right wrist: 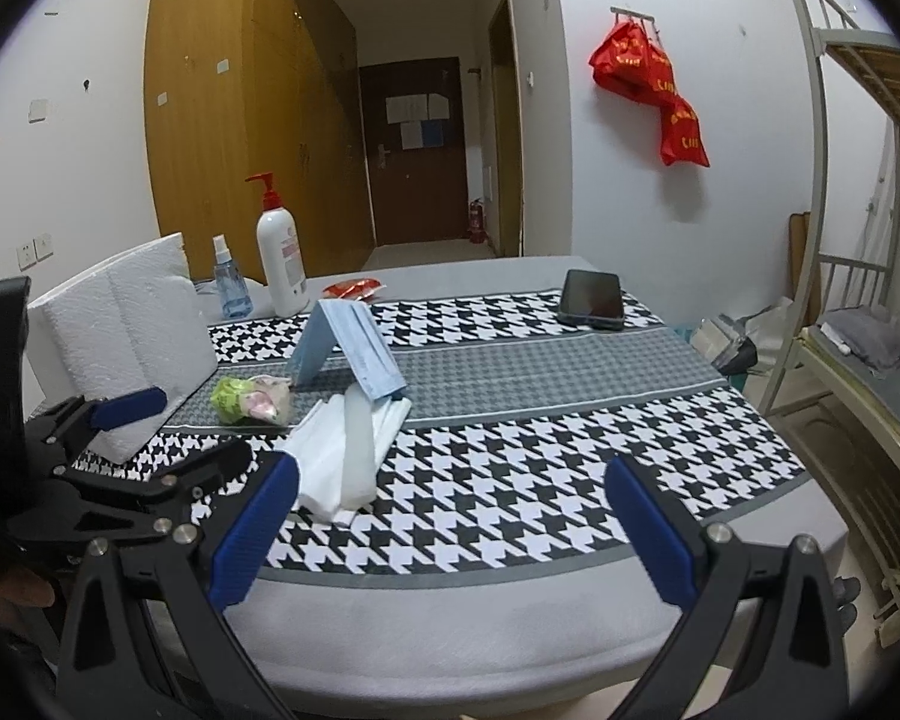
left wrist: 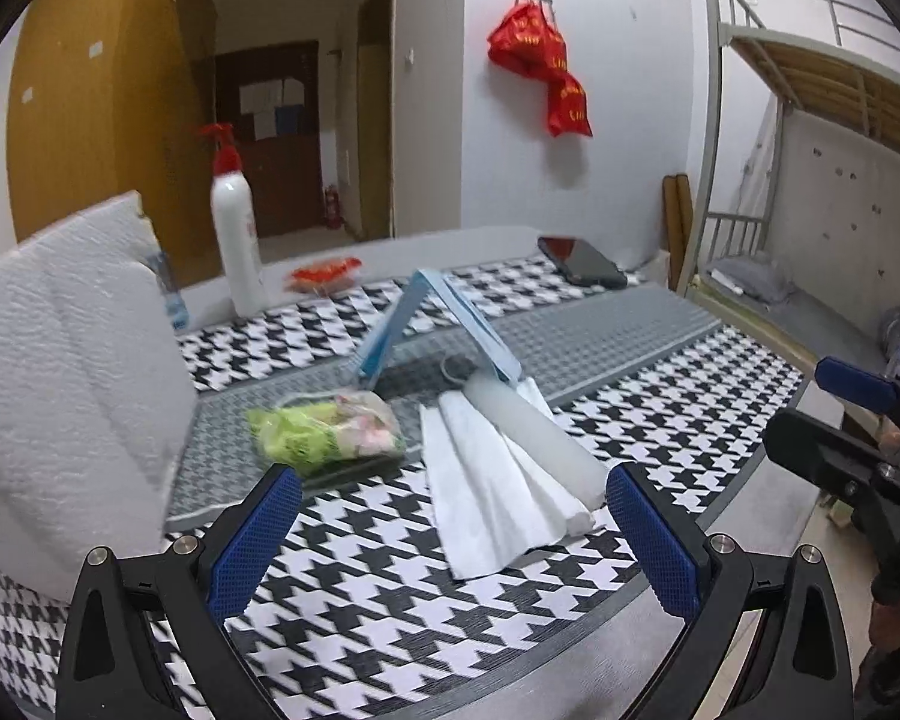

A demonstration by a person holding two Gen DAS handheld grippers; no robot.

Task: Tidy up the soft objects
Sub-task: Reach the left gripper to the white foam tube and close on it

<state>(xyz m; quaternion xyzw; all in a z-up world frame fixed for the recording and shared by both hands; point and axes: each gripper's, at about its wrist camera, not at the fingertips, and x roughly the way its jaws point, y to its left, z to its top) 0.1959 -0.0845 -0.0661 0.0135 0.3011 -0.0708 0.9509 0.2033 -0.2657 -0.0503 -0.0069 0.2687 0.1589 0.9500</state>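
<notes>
On the houndstooth tablecloth (left wrist: 354,594) (right wrist: 510,480) lie a pile of white folded cloths (left wrist: 498,492) (right wrist: 336,450) with a frosted white tube across them, a clear bag of green and pink soft items (left wrist: 324,426) (right wrist: 249,399), and a blue face-mask stack (left wrist: 438,324) (right wrist: 348,348) standing like a tent. A thick white paper-towel pack (left wrist: 72,360) (right wrist: 126,324) leans at the left. My left gripper (left wrist: 453,534) is open just in front of the white cloths, holding nothing. My right gripper (right wrist: 450,534) is open over the table's near edge, to the right of the cloths.
A white pump bottle (left wrist: 237,240) (right wrist: 279,258), a blue spray bottle (right wrist: 231,285), a red packet (left wrist: 324,273) (right wrist: 351,288) and a black phone (left wrist: 582,261) (right wrist: 591,300) sit toward the table's far side. A metal bunk bed (right wrist: 858,276) stands at the right.
</notes>
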